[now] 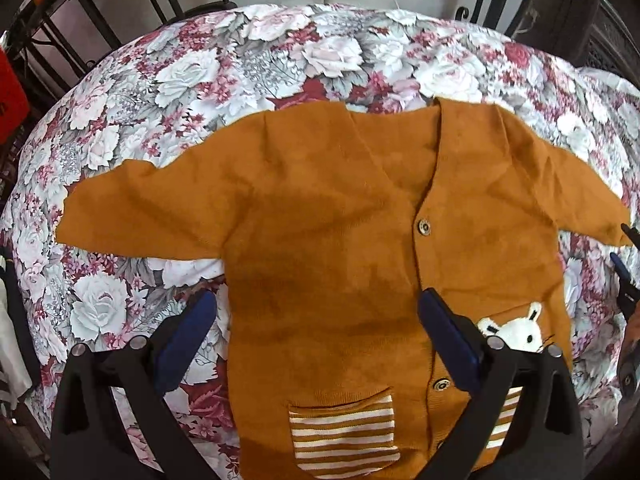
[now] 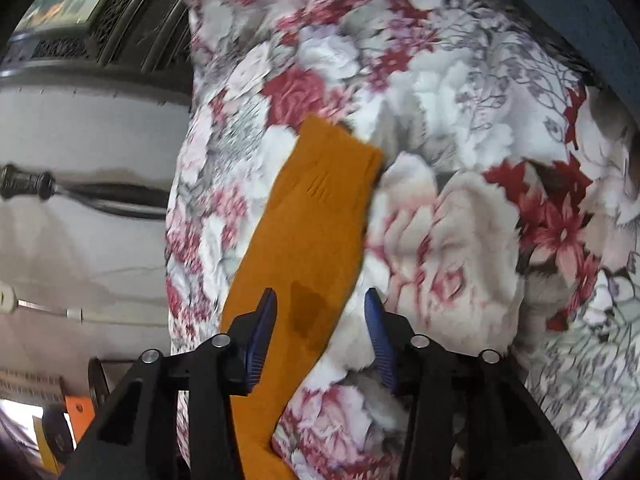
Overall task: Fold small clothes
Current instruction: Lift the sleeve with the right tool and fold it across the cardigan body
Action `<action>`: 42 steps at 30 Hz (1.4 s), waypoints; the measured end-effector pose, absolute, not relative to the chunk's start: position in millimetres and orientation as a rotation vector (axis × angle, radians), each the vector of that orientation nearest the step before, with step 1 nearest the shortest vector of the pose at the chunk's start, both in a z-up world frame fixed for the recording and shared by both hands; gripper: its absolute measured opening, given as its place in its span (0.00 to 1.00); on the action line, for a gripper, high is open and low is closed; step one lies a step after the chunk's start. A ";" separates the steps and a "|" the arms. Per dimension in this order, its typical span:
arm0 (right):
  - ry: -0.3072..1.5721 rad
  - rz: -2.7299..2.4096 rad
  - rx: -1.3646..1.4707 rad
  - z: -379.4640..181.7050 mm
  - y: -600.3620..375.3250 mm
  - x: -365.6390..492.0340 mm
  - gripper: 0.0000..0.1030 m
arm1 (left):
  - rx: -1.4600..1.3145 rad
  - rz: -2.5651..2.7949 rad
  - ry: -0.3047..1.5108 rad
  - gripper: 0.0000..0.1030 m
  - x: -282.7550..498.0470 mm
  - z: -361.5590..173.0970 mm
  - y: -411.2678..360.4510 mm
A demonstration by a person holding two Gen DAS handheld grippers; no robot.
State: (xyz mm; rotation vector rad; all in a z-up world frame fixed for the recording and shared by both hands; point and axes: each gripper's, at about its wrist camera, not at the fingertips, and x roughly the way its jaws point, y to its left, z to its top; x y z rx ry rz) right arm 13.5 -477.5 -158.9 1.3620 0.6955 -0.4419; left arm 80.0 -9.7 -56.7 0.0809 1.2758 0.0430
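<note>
Dark metal chair frames (image 1: 100, 20) stood behind the floral cloth (image 1: 192, 92); nothing lay on the cardigan (image 1: 328, 216), which was spread flat, front up, sleeves out. Your left gripper (image 1: 316, 344) hovered over its lower body, jaws wide apart, empty. Your right gripper (image 2: 320, 336), jaws apart too, straddled the sleeve (image 2: 316, 208), whose cuff ended near the cloth's edge; bare cloth lay around it.

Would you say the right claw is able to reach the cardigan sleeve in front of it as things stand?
Probably yes: the right claw is open, and the orange sleeve lies flat on the floral cover with nothing on top of it.
</note>
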 end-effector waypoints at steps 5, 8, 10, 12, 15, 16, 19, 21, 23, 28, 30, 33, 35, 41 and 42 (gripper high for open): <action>0.671 -0.460 1.247 -166.3 -483.2 34.9 0.41 | 0.108 0.049 1.286 0.96 78.7 -63.0 -12.5; 0.654 -0.489 1.224 -160.0 -481.4 34.3 0.09 | 0.109 0.058 1.282 0.96 79.6 -62.7 -11.0; 0.650 -0.474 1.183 -148.5 -480.3 37.5 0.09 | 0.090 0.061 1.278 0.96 80.1 -60.0 -8.2; 0.623 -0.447 1.133 -127.5 -473.8 41.2 0.09 | 0.072 0.056 1.272 0.96 79.7 -55.5 -5.7; 0.598 -0.383 1.089 -99.5 -459.7 47.2 0.09 | 0.053 0.050 1.250 0.96 78.5 -45.9 -2.8; 0.597 -0.366 1.075 -92.5 -454.9 49.9 0.09 | 0.048 0.048 1.244 0.96 77.8 -43.5 -2.7; 0.598 -0.321 1.029 -72.0 -437.2 58.5 0.09 | 0.028 0.046 1.225 0.96 77.0 -34.2 2.0; 0.601 -0.298 1.015 -63.2 -429.7 59.5 0.09 | 0.008 0.045 1.215 0.96 76.6 -28.9 6.6; 0.605 -0.274 1.006 -55.2 -421.5 63.2 0.09 | -0.010 0.048 1.207 0.96 76.7 -24.7 11.7; 0.619 -0.222 0.974 -38.9 -392.3 76.1 0.09 | -0.032 0.060 1.191 0.96 73.9 -18.0 26.7; 0.623 -0.196 0.952 -32.3 -378.7 78.7 0.09 | -0.047 0.067 1.187 0.96 72.4 -15.5 35.0; 0.631 -0.153 0.917 -22.6 -354.1 83.6 0.09 | -0.083 0.074 1.181 0.96 71.3 -10.8 49.6; 0.640 -0.122 0.875 -15.9 -336.2 88.9 0.09 | -0.096 0.078 1.176 0.96 70.6 -8.6 56.6; 0.675 -0.041 0.774 -6.5 -291.6 101.4 0.09 | -0.114 0.100 1.162 0.96 66.6 -3.5 80.6; 0.681 -0.028 0.765 -5.7 -283.7 102.8 0.09 | -0.119 0.110 1.161 0.96 65.6 -3.5 87.5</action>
